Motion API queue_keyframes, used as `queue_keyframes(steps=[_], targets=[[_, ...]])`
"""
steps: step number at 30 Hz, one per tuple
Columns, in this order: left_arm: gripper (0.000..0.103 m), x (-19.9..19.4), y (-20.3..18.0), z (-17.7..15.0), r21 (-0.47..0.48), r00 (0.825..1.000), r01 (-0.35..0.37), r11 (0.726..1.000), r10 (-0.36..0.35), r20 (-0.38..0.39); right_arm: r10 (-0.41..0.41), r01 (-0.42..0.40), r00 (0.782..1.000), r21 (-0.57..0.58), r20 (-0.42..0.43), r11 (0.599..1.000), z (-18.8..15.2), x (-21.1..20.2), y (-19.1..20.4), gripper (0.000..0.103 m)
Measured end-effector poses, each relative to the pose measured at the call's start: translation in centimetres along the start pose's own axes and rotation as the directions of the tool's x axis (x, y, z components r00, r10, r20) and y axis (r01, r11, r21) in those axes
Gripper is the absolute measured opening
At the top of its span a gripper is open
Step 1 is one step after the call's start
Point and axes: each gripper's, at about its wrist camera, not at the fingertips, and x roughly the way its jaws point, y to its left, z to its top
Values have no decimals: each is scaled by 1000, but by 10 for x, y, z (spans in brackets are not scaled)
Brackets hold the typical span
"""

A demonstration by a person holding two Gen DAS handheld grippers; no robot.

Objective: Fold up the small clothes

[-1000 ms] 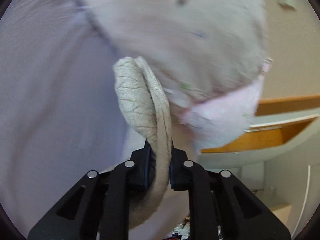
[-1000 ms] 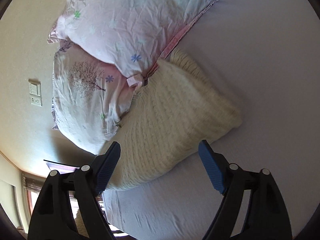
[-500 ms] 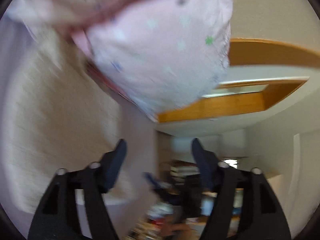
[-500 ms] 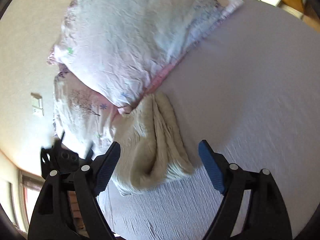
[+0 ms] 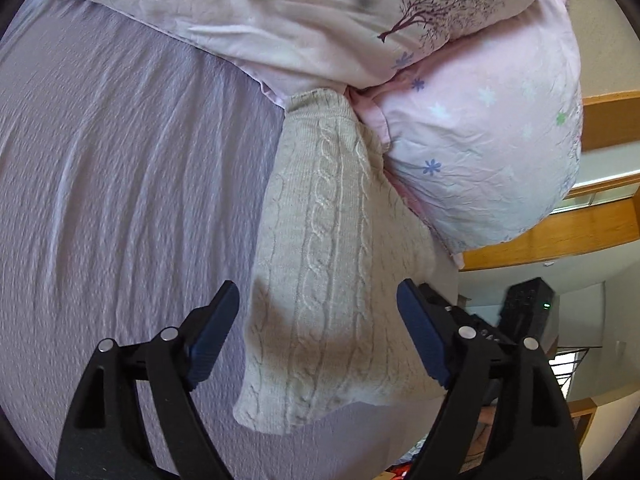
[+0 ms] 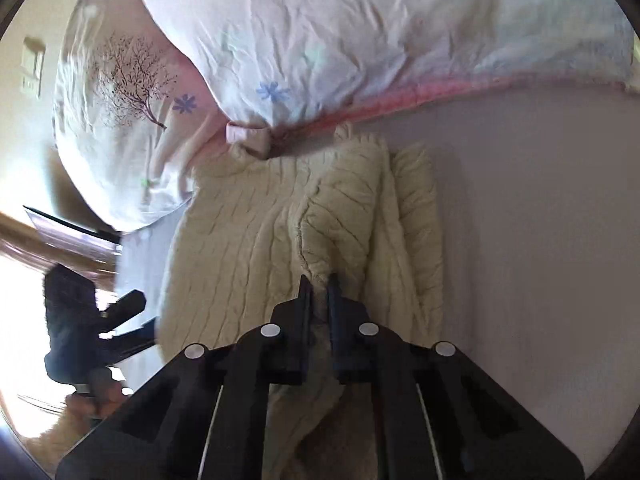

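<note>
A cream cable-knit garment (image 5: 320,248) lies folded on the lilac bedsheet (image 5: 120,168), its far end tucked against the pillows. My left gripper (image 5: 318,334) is open and empty, its fingers straddling the garment's near end just above it. In the right wrist view the same cream knit (image 6: 256,240) lies bunched, and my right gripper (image 6: 318,284) is shut on a raised fold of it. The left gripper (image 6: 128,308) also shows at the left edge of that view.
Two pink floral pillows (image 5: 480,140) lie stacked at the head of the bed, touching the garment; they also show in the right wrist view (image 6: 320,40). The bed's edge and wooden trim (image 5: 560,236) are to the right. The sheet (image 6: 540,240) stretches right of the knit.
My left gripper let go of the knit, opened and now hovers over the laid garment. My right gripper, open before, has closed on a fold of the knit.
</note>
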Motion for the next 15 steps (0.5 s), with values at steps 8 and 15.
queue_keyframes(steps=[8,15], targets=[[87,39,-14,3,82,995,-32,996,40,-95,43,-53,998,238,49,970,-6,-13,-44,97],[82,62,-21,4,103,995,-3,995,13,-96,93,-73,994,271,-61,960,-14,11,-58,91]])
